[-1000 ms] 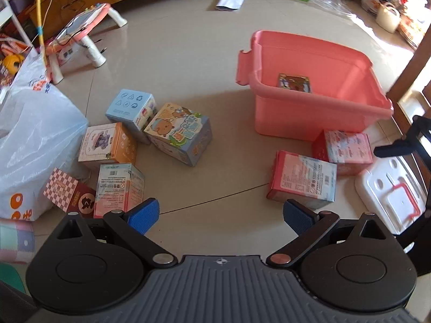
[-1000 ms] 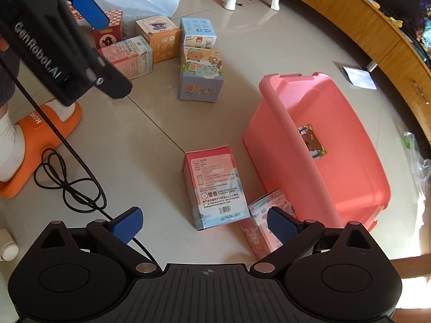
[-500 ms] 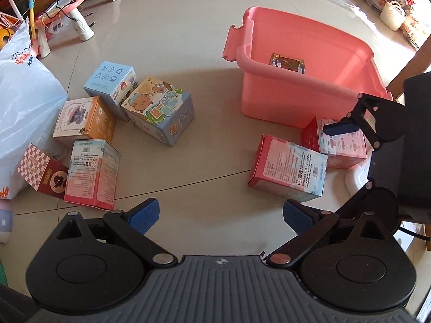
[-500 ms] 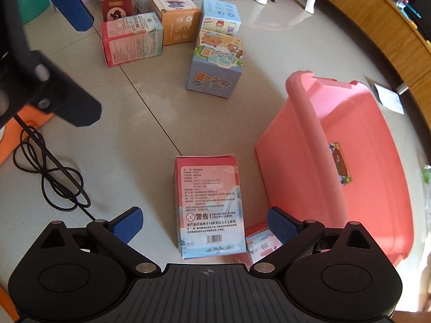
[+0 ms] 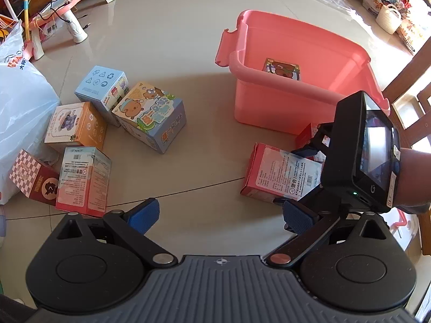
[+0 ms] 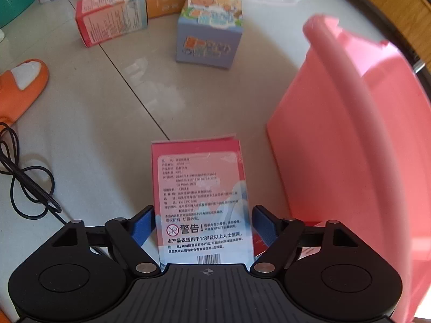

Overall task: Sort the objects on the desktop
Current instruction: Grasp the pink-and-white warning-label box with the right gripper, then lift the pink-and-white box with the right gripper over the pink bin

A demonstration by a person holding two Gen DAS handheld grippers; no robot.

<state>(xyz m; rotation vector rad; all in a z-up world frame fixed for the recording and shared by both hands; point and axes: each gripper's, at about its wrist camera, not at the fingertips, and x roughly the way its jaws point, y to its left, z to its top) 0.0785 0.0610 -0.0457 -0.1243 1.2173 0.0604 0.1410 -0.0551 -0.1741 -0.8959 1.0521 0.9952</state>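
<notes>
A pink-and-blue printed box [image 6: 200, 196] lies on the floor next to the pink bin [image 6: 358, 134]. My right gripper [image 6: 203, 227] straddles the box's near end, its blue pads close to both sides; the jaws stand open around it. The same box [image 5: 280, 173] shows in the left wrist view with the right gripper [image 5: 309, 172] over it. My left gripper [image 5: 218, 214] is open and empty above bare floor. The pink bin [image 5: 304, 80] holds one small card box [image 5: 281, 68].
Several boxes cluster at the left: a bear box [image 5: 150, 115], a blue one [image 5: 102, 86], an orange one [image 5: 75, 126], a pink-blue one [image 5: 83, 177], a checked one [image 5: 32, 177]. A second red box [image 5: 309, 134] lies by the bin. An orange slipper [image 6: 21, 86] and a cable [image 6: 24, 180] lie at the left.
My right gripper has dropped and moved forward over the pink-and-blue box, and its jaws have narrowed around it. The left gripper has drifted slightly back, still open.
</notes>
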